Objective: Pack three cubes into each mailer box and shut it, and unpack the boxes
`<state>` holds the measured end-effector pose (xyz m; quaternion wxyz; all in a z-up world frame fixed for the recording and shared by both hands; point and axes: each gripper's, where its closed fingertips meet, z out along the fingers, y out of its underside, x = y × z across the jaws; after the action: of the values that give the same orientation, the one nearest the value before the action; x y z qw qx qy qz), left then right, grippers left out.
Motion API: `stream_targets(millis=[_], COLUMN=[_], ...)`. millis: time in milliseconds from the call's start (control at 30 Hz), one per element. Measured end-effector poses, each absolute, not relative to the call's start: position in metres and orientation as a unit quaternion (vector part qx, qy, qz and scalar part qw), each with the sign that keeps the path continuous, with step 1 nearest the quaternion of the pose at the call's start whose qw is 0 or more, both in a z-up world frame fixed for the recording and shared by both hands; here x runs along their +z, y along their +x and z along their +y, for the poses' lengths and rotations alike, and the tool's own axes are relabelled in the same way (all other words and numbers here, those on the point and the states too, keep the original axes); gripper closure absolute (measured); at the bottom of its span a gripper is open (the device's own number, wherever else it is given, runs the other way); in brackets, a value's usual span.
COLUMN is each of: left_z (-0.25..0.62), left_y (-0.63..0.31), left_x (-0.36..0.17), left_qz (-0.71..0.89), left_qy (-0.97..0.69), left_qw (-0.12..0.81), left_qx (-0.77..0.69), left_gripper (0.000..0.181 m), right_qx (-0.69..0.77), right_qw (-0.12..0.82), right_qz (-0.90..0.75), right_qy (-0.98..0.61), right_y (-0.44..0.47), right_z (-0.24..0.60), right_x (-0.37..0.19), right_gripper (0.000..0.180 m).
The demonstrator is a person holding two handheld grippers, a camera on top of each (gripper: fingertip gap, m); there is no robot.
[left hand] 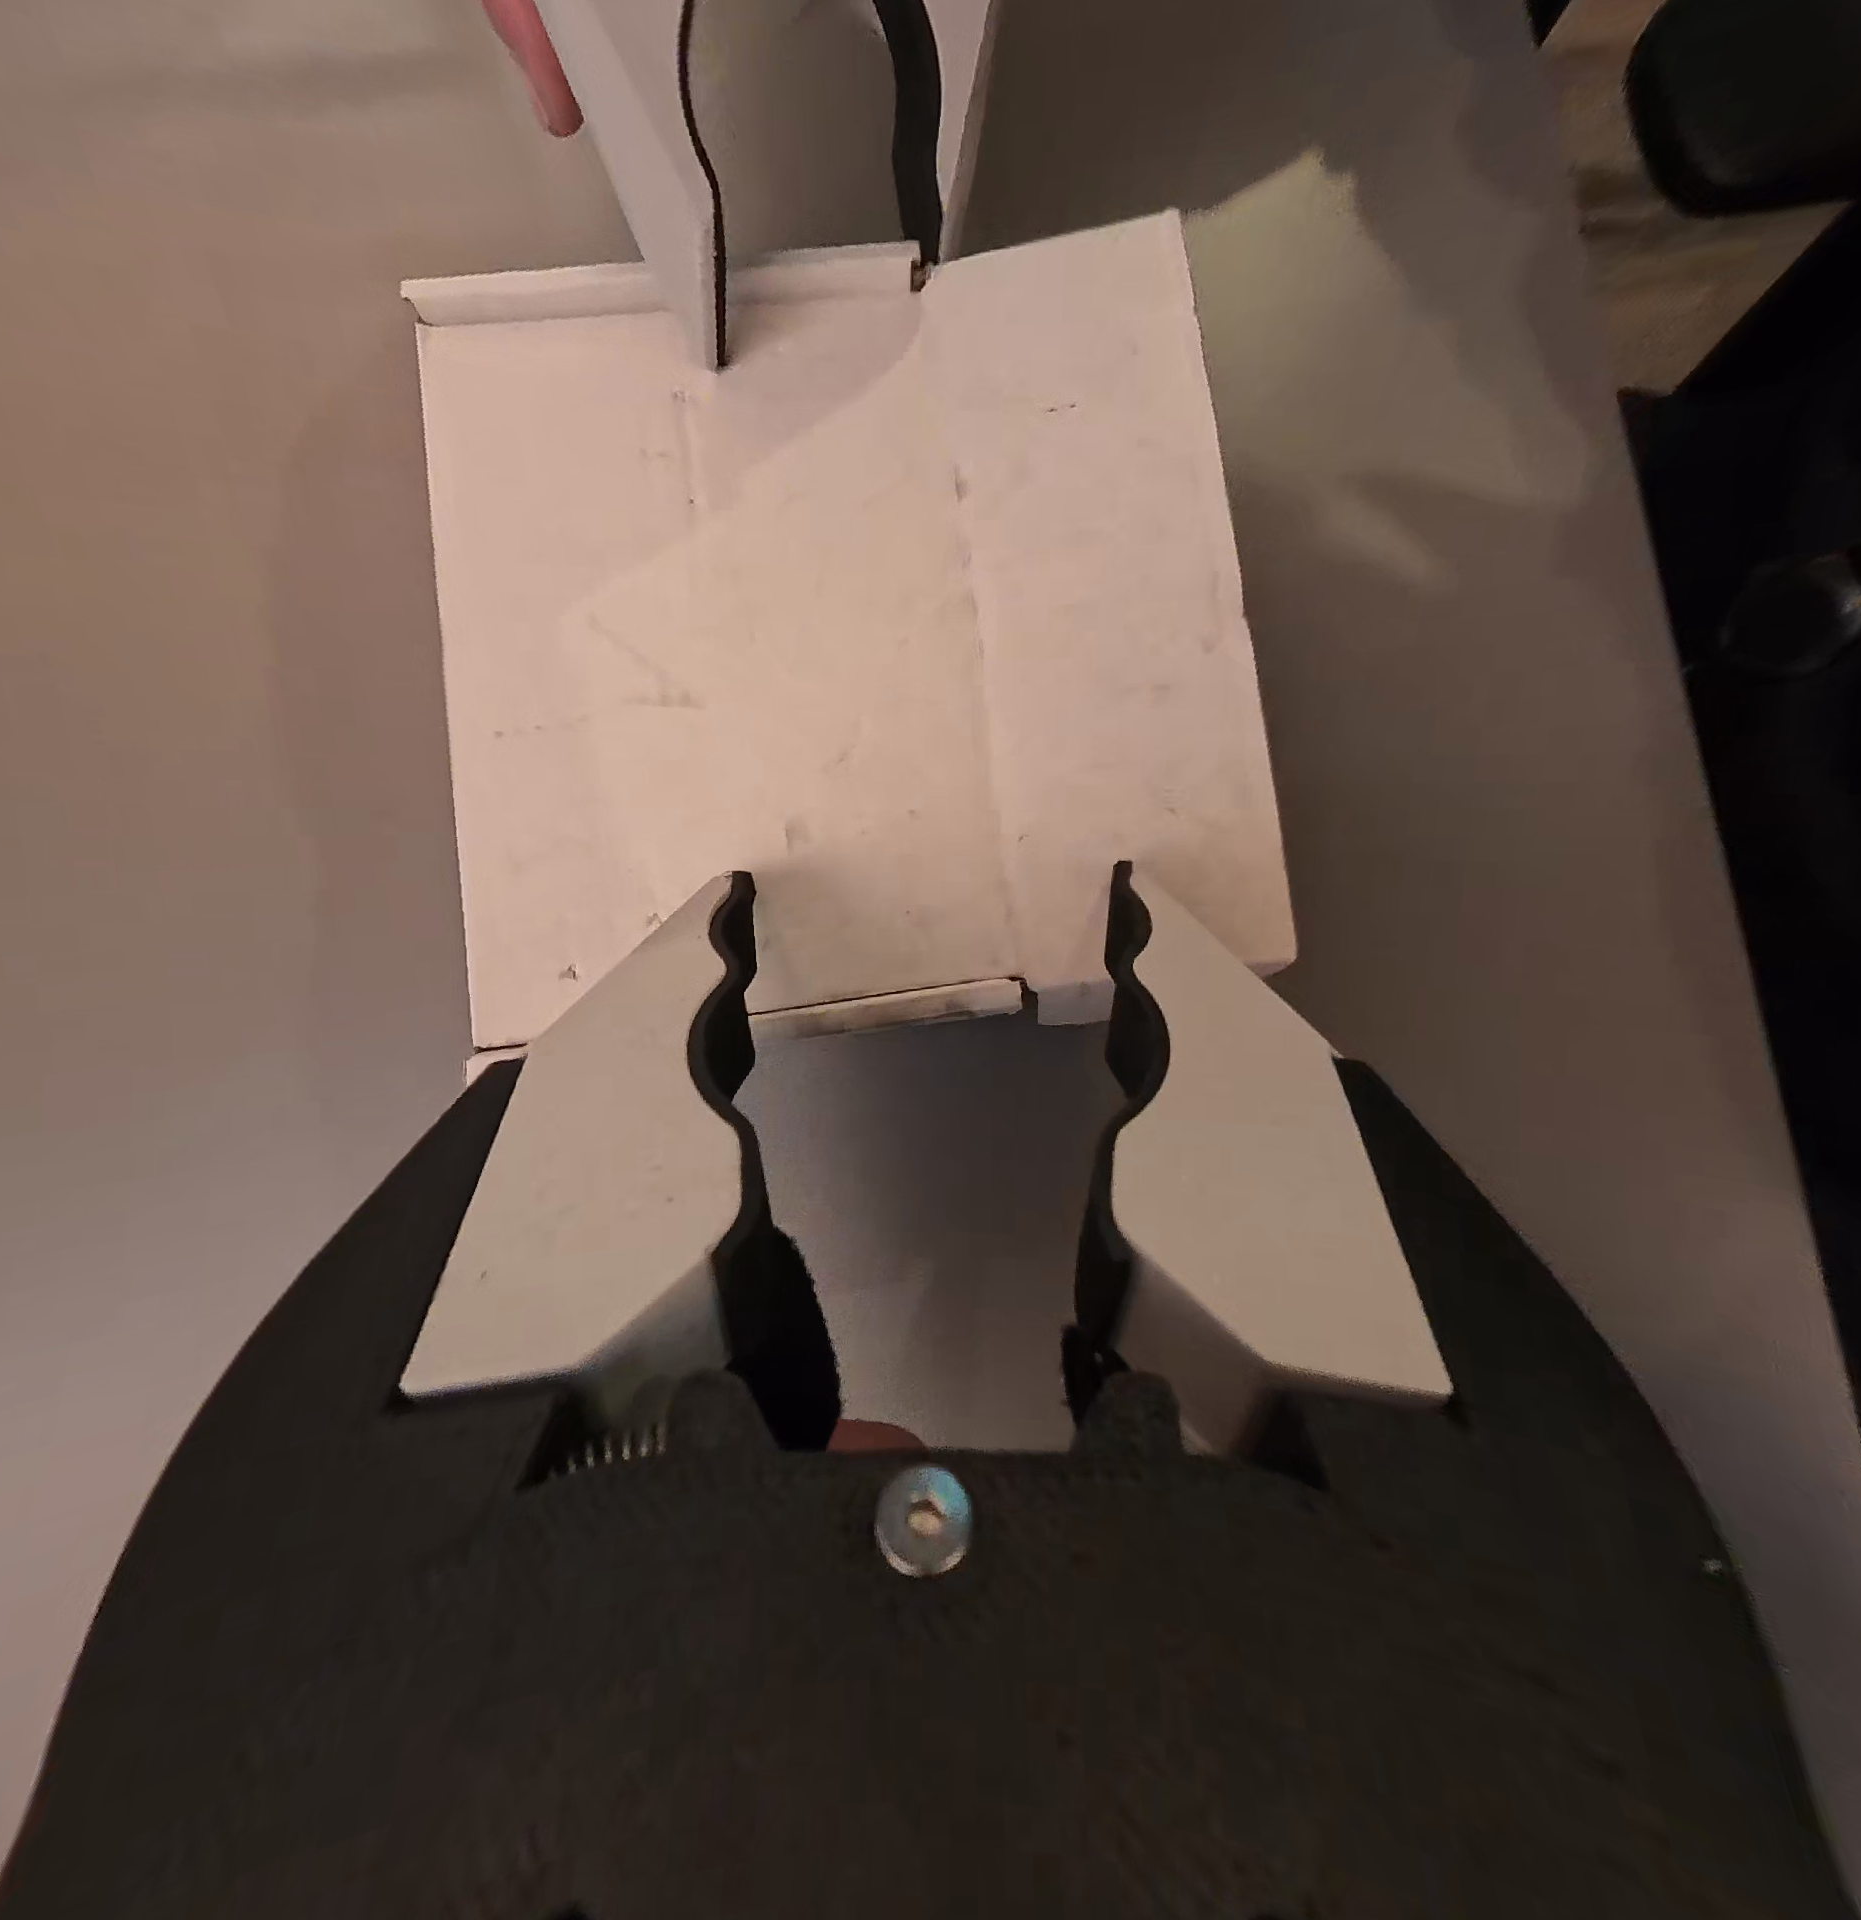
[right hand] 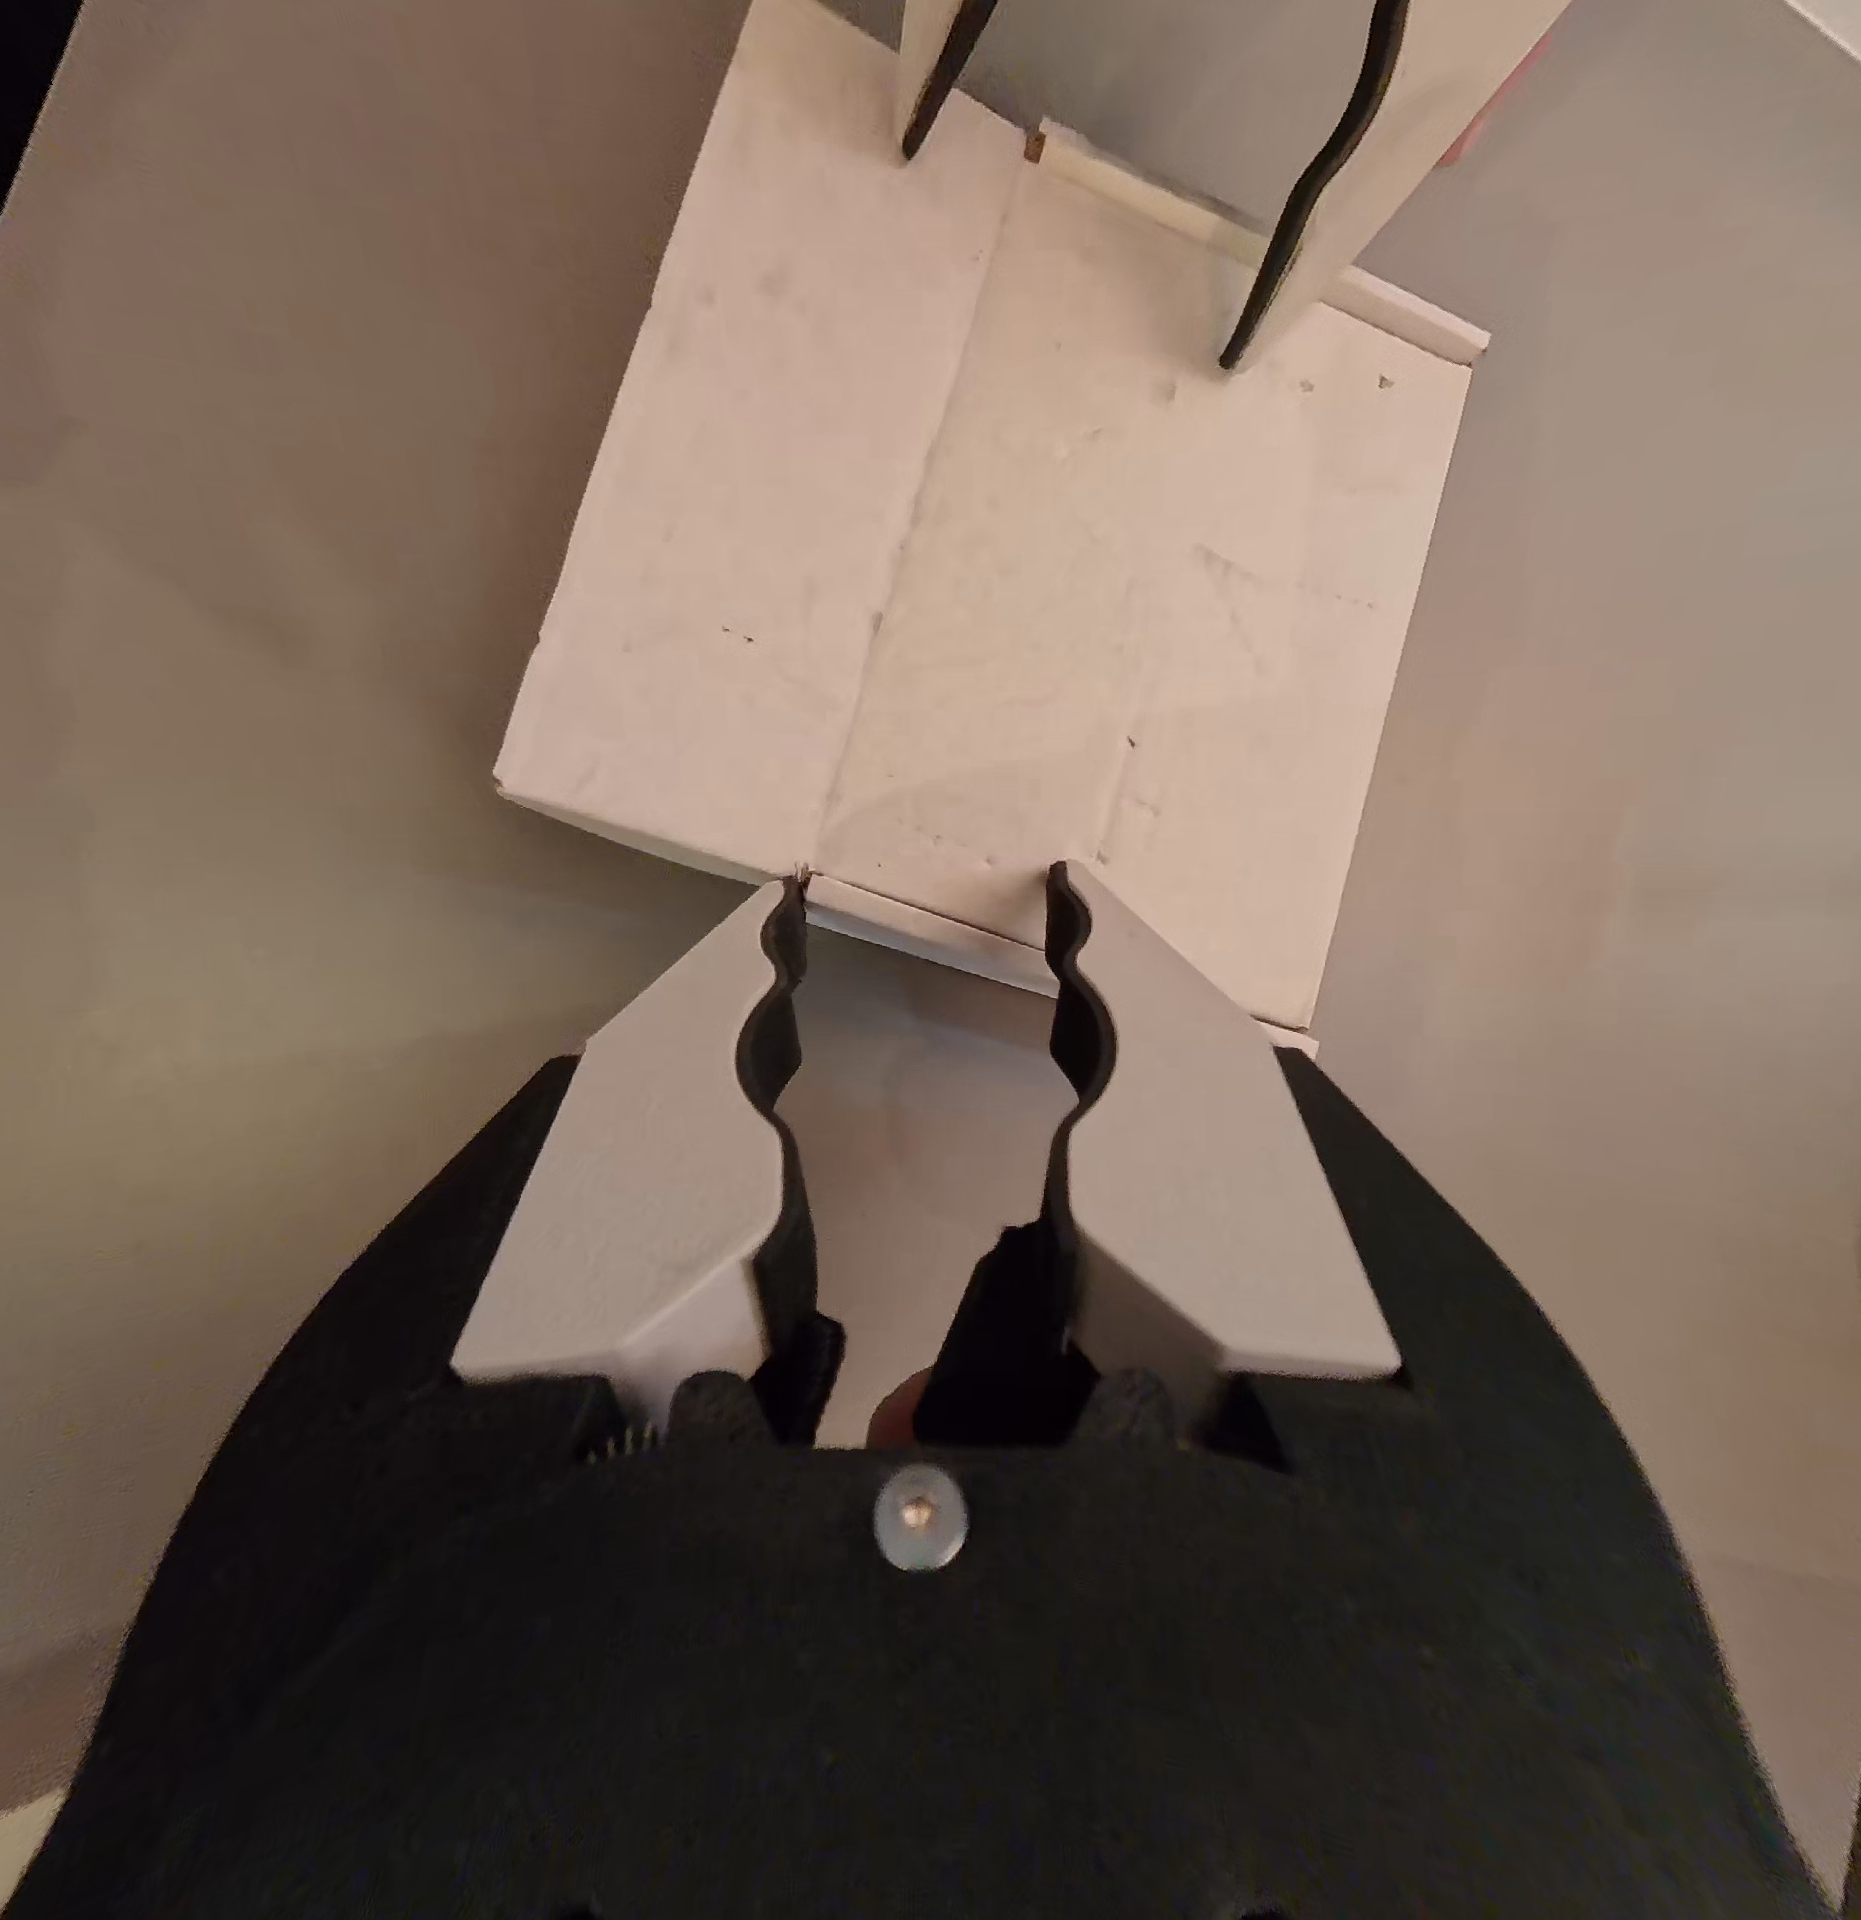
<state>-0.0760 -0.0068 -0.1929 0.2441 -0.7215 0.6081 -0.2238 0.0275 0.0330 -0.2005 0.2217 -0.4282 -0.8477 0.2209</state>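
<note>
The left gripper [left hand: 931, 883] has its fingers spread, tips over one edge of a shut white mailer box [left hand: 853, 644]. The right gripper [right hand: 921, 888], also spread and pinching nothing, sits at the opposite edge of the same mailer box [right hand: 988, 582], so each tool appears at the far end of the other's view. The box lies flat on a grey table [left hand: 199, 623]; a dark chair [left hand: 1757, 104] stands past the table edge. Nothing lies between the grippers and the box. Its lid is scuffed, creased lengthwise, with small dark marks.
</note>
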Motion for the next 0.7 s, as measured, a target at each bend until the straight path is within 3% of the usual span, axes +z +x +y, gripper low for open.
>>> stream_targets(millis=[333,700], left_z=[-0.0061,-0.0031], left_y=[-0.0761,-0.0780], left_x=[-0.1962,-0.1932], left_qz=[0.620,0.622], left_qy=[-0.713,-0.710], left_qw=[0.268,0.240], left_qx=[-0.189,-0.227], left_gripper=[0.113,0.120], right_qx=[0.229,0.275], right_qw=[0.221,0.120], right_qz=[-0.845,-0.838], right_qy=[-0.430,-0.455], right_y=[0.0272,0.0274], right_z=[0.0322,0.0314], right_x=[-0.1997,-0.1931], right_gripper=[0.134,0.134])
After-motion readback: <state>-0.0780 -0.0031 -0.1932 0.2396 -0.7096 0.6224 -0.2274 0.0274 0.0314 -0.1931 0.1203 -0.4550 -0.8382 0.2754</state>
